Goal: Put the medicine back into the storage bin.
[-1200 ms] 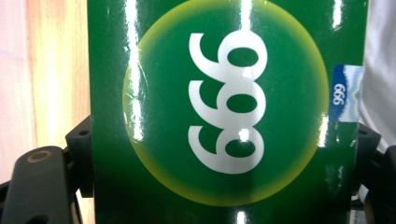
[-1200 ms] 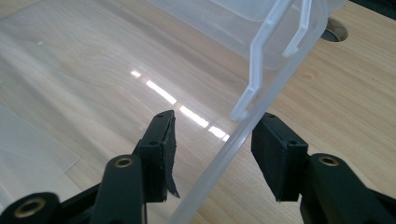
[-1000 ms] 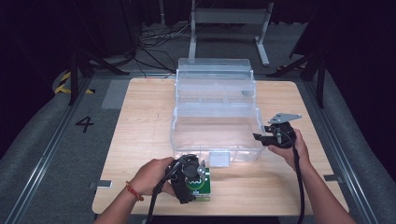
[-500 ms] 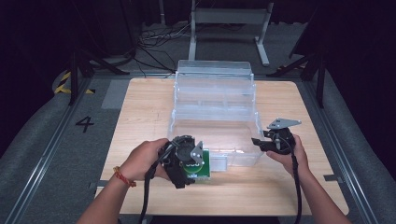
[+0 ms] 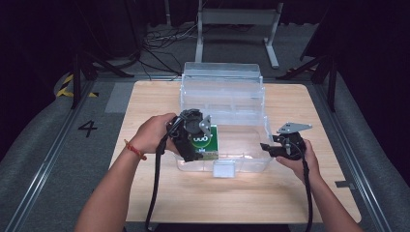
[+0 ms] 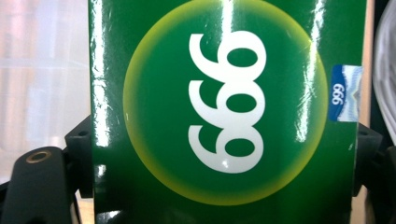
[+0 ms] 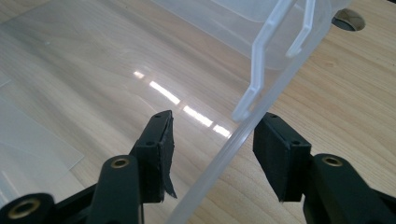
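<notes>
A glossy green box [image 5: 207, 140] marked 999 in a yellow circle [image 6: 224, 116] hangs over the front left part of the clear plastic bin [image 5: 222, 77]. My left gripper [image 5: 199, 144] is shut on it, and its black jaws press the box's two sides [image 6: 224, 163]. My right gripper [image 5: 267, 146] is at the bin's right wall. Its jaws [image 7: 212, 144] straddle the clear rim [image 7: 243, 135] with a gap on each side, so it is open and holds nothing.
The bin stands mid-table on the light wooden top [image 5: 145, 96] with its lid tipped up at the back. A white latch [image 5: 225, 169] sits on its front wall. Bare wood lies in front and on both sides; dark floor, cables and a metal stand are beyond.
My left gripper has lifted the green box off the front of the table and carried it back and right over the bin's front left. The right gripper has stayed at the rim.
</notes>
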`<state>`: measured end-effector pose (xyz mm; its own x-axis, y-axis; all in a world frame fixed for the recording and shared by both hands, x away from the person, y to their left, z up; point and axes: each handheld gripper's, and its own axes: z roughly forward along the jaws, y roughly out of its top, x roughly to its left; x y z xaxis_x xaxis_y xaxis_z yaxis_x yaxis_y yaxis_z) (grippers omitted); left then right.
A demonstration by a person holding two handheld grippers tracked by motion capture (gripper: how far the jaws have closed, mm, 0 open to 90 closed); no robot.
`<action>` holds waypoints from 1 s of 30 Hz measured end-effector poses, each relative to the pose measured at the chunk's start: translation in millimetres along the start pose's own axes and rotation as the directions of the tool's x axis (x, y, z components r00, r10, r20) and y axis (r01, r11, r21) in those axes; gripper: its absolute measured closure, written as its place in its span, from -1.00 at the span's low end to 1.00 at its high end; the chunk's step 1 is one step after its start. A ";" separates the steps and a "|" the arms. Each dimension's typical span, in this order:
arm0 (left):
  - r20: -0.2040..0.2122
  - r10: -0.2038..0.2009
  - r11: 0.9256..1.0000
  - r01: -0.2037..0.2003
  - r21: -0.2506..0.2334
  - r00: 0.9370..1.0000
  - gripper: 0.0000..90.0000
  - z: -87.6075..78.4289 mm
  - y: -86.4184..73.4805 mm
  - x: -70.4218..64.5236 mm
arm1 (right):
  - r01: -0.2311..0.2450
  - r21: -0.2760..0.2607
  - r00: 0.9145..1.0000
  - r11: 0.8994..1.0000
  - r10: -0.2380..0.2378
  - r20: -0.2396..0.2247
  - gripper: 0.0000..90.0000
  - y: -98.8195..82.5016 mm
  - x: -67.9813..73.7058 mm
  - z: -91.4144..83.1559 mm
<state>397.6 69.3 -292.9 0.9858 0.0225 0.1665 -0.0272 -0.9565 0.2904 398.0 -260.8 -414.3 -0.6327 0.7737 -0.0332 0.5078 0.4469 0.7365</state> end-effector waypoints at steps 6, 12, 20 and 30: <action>0.010 0.018 1.000 -0.018 0.001 1.000 -0.62 13.6 4.5 20.3 | -0.010 -0.007 1.000 1.000 0.010 -0.006 0.09 -0.8 -0.3 -0.1; 0.028 0.025 1.000 -0.025 -0.003 0.999 -0.62 30.3 1.7 34.2 | -0.013 -0.013 1.000 1.000 0.013 -0.011 0.08 -1.5 -1.0 0.0; 0.032 0.006 1.000 -0.007 0.029 0.999 -0.63 49.0 -10.5 51.0 | -0.019 -0.021 1.000 1.000 0.019 -0.012 0.08 -2.2 -1.4 0.0; 0.055 0.049 0.998 -0.051 0.023 0.997 -0.63 54.8 -18.9 49.4 | -0.024 -0.023 1.000 0.999 0.023 -0.015 0.07 -2.5 -1.5 -0.1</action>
<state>455.9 72.5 -341.8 0.9908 -0.0408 0.1288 -0.0734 -0.9629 0.2595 397.6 -263.1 -416.1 -0.6292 0.7772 -0.0061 0.5090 0.4180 0.7524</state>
